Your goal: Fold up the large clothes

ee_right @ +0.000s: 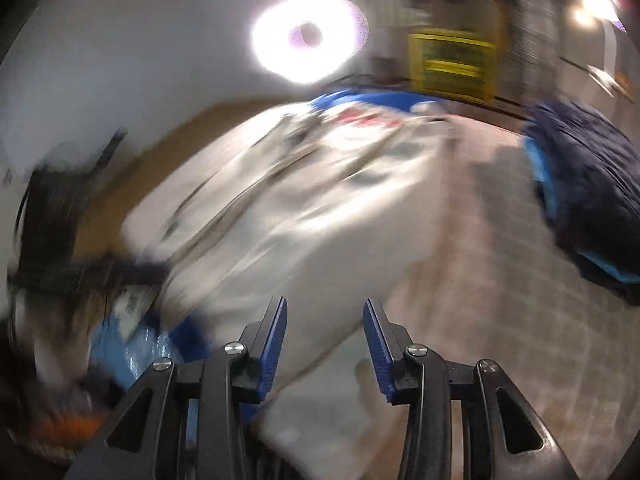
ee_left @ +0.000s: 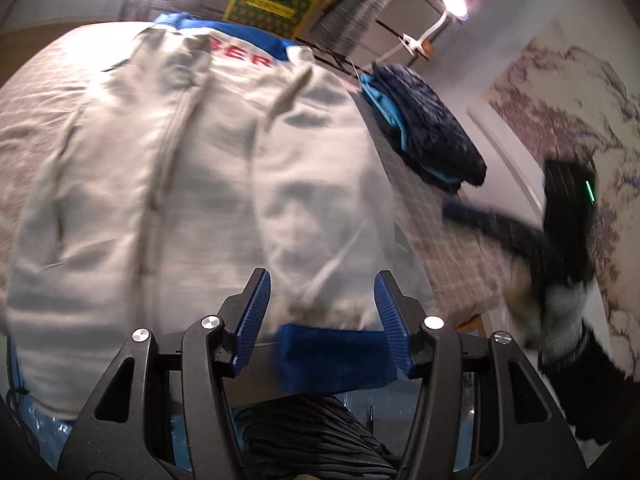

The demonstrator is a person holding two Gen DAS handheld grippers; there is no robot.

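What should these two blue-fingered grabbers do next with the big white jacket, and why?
Probably close the left gripper on the jacket's blue cuff. The white jacket lies spread flat on the table, zipper up, and that cuff sits between the open left fingers. The right gripper is also open and empty, so no fold has a hold yet.

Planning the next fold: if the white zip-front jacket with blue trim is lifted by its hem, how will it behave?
The white zip-front jacket with blue trim will probably flop and drape: it lies wrinkled on the table. It looks light for its size. The blue ribbed cuff seems thicker, so likely easier to pinch.
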